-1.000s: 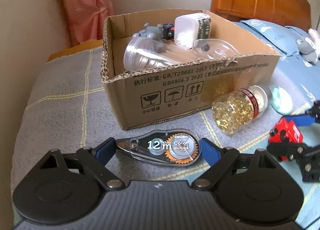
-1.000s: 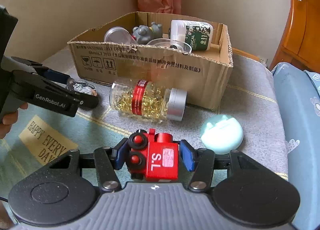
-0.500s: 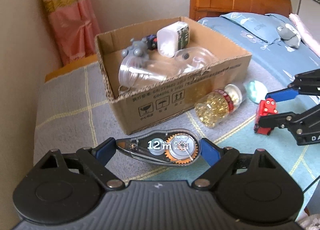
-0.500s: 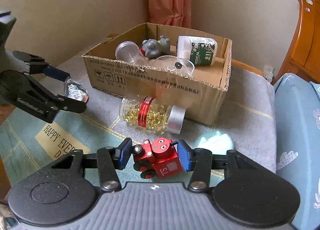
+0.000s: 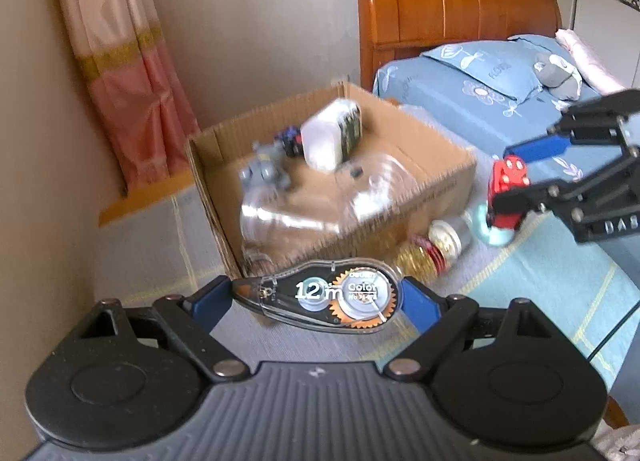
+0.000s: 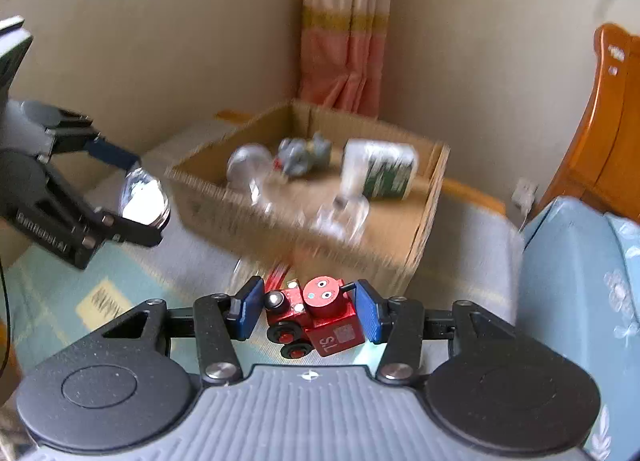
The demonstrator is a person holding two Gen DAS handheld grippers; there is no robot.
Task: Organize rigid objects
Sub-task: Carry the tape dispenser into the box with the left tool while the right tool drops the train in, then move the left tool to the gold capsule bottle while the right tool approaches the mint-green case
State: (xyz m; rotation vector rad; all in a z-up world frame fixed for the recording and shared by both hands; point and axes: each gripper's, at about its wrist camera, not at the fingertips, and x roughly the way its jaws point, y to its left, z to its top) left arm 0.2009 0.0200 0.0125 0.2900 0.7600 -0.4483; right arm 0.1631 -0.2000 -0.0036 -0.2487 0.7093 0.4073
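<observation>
Blurred cardboard box (image 5: pixel 420 197); left tool (image 5: pixel 316 297) clamps tape dispenser (image 5: pixel 320 297), right tool (image 6: pixel 306 311) clamps toy train (image 6: pixel 316 317).

The toy train (image 6: pixel 316 317) is red with black wheels. The correction tape (image 5: pixel 320 297) is clear with an orange gear, and the cardboard box (image 5: pixel 436 197) is brown. The curtain (image 6: pixel 340 33) at upper centre is pink with a yellow band.

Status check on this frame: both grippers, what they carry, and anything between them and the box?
Left gripper shut on correction tape. Right gripper shut on red toy train. Both held above the bed, cardboard box ahead, open top. Nothing seen blocking.
</observation>
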